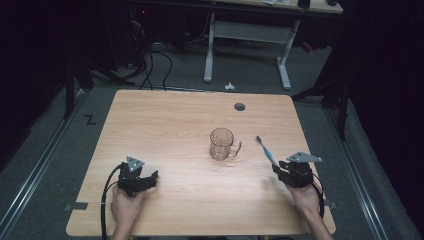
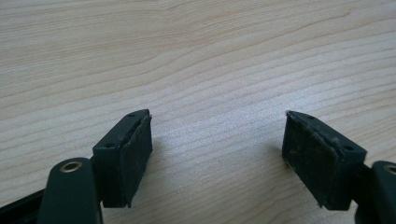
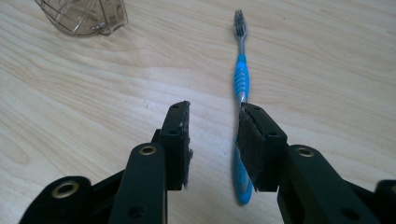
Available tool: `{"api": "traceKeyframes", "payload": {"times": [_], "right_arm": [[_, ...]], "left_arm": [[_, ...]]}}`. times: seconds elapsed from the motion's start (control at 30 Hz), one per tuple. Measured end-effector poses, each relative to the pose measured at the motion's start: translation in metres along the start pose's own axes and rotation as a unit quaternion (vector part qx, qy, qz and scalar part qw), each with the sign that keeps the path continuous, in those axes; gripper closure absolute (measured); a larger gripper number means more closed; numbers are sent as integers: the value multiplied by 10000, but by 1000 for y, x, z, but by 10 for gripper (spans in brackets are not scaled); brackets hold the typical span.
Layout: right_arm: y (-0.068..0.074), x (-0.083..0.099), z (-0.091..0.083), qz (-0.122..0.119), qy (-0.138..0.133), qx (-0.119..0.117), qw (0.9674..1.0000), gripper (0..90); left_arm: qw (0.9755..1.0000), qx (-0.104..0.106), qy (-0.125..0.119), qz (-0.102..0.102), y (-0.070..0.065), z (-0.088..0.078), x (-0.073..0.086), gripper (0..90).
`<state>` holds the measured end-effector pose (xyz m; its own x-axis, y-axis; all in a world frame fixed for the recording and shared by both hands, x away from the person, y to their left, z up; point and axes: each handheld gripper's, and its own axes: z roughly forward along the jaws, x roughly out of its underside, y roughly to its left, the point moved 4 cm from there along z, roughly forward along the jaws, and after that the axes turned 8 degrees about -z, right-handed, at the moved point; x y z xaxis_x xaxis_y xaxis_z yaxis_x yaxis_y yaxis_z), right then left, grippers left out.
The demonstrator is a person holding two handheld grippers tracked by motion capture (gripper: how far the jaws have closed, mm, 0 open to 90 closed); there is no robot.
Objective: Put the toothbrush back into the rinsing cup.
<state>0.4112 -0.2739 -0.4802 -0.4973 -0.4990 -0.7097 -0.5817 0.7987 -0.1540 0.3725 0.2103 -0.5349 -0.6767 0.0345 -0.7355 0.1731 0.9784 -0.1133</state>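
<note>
Clearly the step in hand is picking up the toothbrush (image 3: 241, 79), so the right gripper (image 3: 214, 135) should centre its fingers (image 3: 180, 135) on the blue handle before squeezing, and grip low and square so the thin handle does not roll out. Those fingers stand partly apart with a clear gap; the handle runs just inside the right-hand finger, seemingly touching its pad, not yet clamped. The bristle end points away beyond the fingertips, and a glass mug (image 3: 84, 16) sits farther off to their left. The left gripper (image 2: 217, 140) rests with fingers (image 2: 133, 154) wide apart over bare worktop (image 2: 210, 56), holding nothing.
</note>
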Motion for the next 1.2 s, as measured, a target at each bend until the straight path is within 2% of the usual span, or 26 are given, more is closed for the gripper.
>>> {"api": "traceKeyframes", "payload": {"times": [0.23, 0.47, 0.7, 1.2], "right_arm": [[-7, -13, 3, -78, 182, -85, 9998, 649], [-14, -26, 9, -91, 414, -337, 9985, 680], [-17, -39, 17, -242, 658, -325, 9970, 680], [-20, -60, 24, -417, 817, -332, 9952, 680]], "left_arm": [[10000, 0, 0, -1, 0, 0, 0, 248], [10000, 1, 0, 1, 0, 0, 0, 248], [10000, 2, 0, 0, 0, 0, 0, 248], [10000, 0, 3, 1, 0, 0, 0, 248]]}}
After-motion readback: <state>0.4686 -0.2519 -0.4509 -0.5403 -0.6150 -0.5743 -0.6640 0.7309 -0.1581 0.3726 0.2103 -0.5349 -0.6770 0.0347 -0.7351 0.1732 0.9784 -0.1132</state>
